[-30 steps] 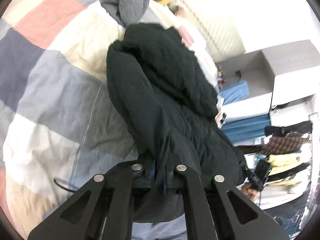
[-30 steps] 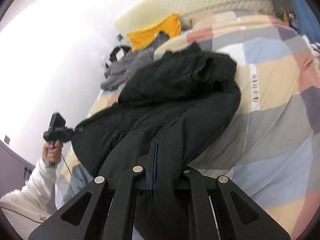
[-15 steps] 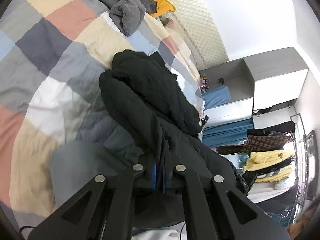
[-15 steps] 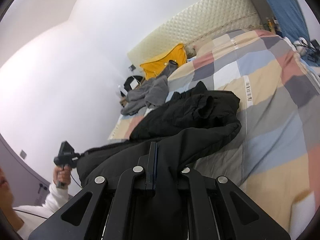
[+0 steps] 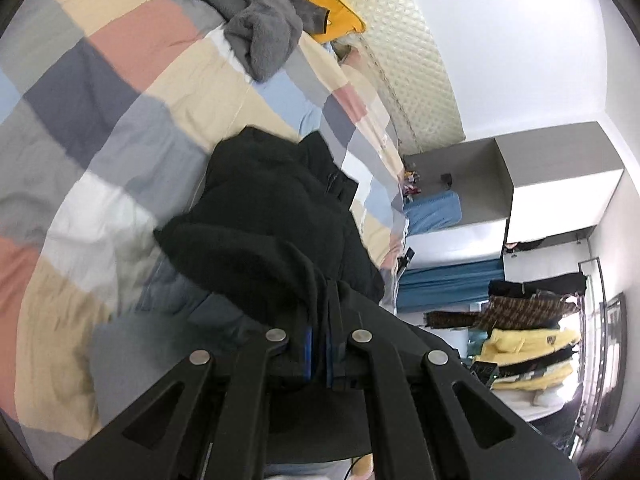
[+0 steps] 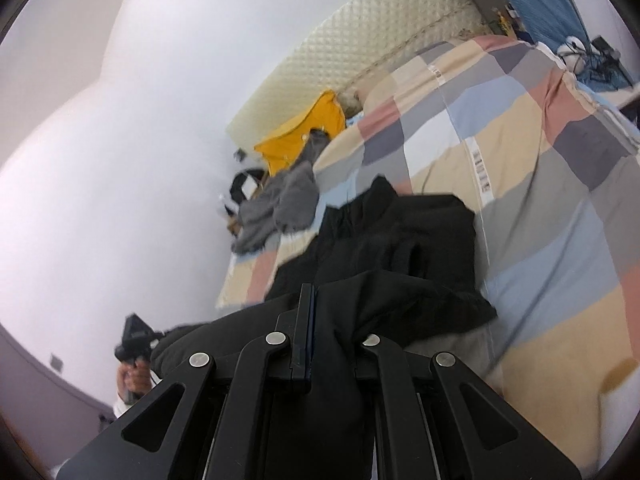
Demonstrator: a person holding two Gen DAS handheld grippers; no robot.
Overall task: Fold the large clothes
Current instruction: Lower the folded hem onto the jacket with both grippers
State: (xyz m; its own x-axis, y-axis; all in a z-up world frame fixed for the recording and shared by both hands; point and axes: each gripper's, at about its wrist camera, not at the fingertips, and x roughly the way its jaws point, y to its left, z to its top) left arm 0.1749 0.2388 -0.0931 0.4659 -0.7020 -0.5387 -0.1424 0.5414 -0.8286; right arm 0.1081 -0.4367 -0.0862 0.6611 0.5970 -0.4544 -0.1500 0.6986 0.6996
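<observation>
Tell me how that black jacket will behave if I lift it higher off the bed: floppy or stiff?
Probably floppy: the black jacket droops from both grippers, left gripper and right gripper, and bunches on the quilt. Its thick, padded look suggests some weight, so free parts likely sag and drag.

The jacket [image 5: 276, 216] is spread on the bed [image 5: 100, 128] ahead of the left gripper [image 5: 320, 312]; a sweater [image 5: 260, 32] is piled beyond it.

Change log, black jacket [image 5: 276, 216]: I am lifting its near edge higher off the patchwork quilt [image 5: 120, 92], so more quilt is showing around it than a second ago. The garment is bunching closer toward the left gripper [image 5: 318, 344]. The right gripper [image 6: 316, 344] is tilting upward, bringing more wall into frame.
</observation>
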